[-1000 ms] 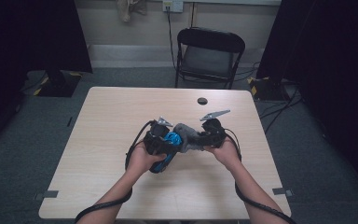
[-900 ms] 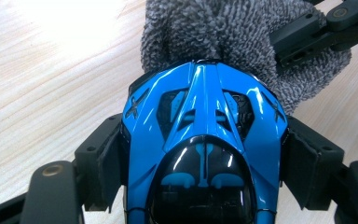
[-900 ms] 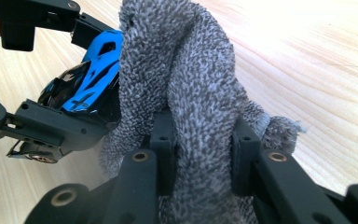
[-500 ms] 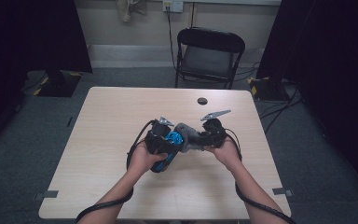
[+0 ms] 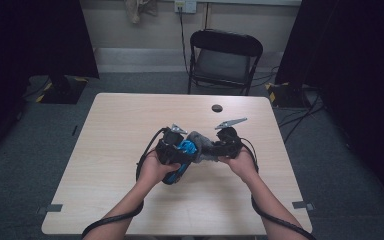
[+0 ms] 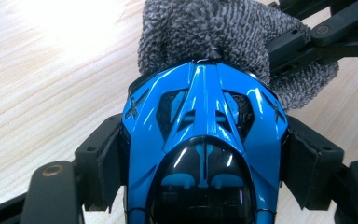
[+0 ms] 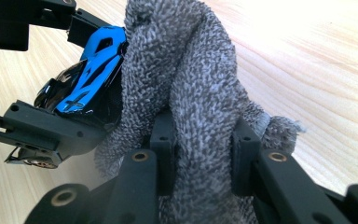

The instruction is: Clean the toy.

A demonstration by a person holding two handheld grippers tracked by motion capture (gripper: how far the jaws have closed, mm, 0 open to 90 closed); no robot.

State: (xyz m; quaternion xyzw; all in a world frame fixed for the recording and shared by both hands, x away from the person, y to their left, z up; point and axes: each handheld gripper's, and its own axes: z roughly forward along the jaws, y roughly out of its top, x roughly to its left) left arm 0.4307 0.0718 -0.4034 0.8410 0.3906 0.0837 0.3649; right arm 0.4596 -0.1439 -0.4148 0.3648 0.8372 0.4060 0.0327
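The table (image 5: 105,165) carries the work near its middle, where both hands meet just above the wood. The left gripper (image 6: 205,154) is clamped across the sides of a blue toy car (image 6: 203,140), nose pointing away from its camera. The right gripper (image 7: 204,154) is clenched on a bunched grey cloth (image 7: 191,93), whose free end presses against the car's front. The step in hand looks like wiping the car. To do it well, keep the car pinned square between the left pads so it can't twist, and draw the cloth along the glossy shell in short strokes, with light pressure. A small black cap (image 5: 217,108) lies well apart, toward the far edge.
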